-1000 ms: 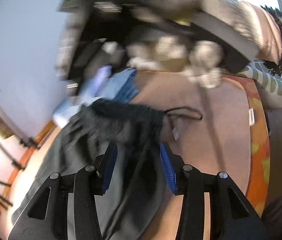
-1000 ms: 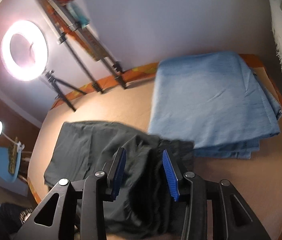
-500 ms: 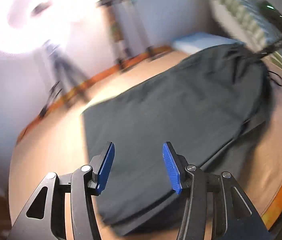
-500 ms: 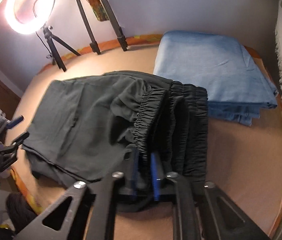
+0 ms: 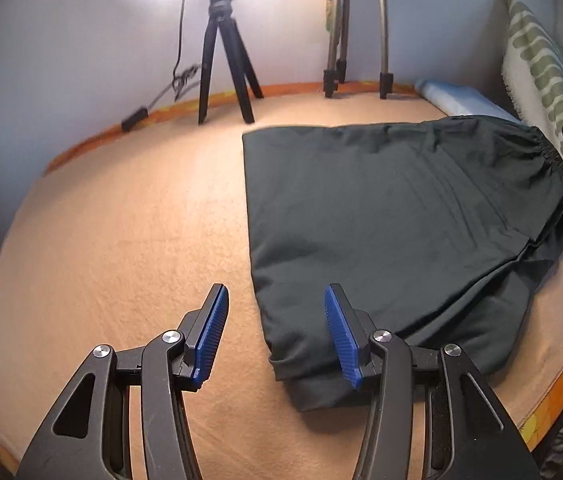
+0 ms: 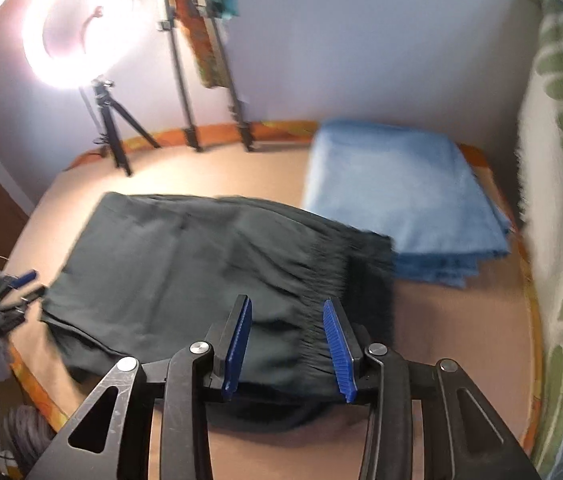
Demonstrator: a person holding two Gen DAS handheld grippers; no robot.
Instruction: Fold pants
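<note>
Dark grey pants (image 5: 393,216) lie folded on the tan bed surface (image 5: 129,248), elastic waistband at the right, leg end at the near left. My left gripper (image 5: 275,328) is open and empty, just above the near corner of the leg end. In the right wrist view the pants (image 6: 185,264) lie flat with the gathered waistband (image 6: 361,276) near me. My right gripper (image 6: 287,340) is open and empty, hovering over the waistband edge. The left gripper also shows at the far left of the right wrist view (image 6: 13,292).
A folded light blue cloth (image 6: 401,196) lies beyond the waistband at the back right. A ring light on a black tripod (image 5: 225,52) and a second tripod (image 5: 361,40) stand by the wall. A green-striped cushion (image 6: 561,200) borders the right side. The bed's orange edge (image 5: 553,396) runs near me.
My right gripper was shut on the waistband half a second ago; it has opened and pulled back. My left gripper swung from the waistband to the leg end and stays open.
</note>
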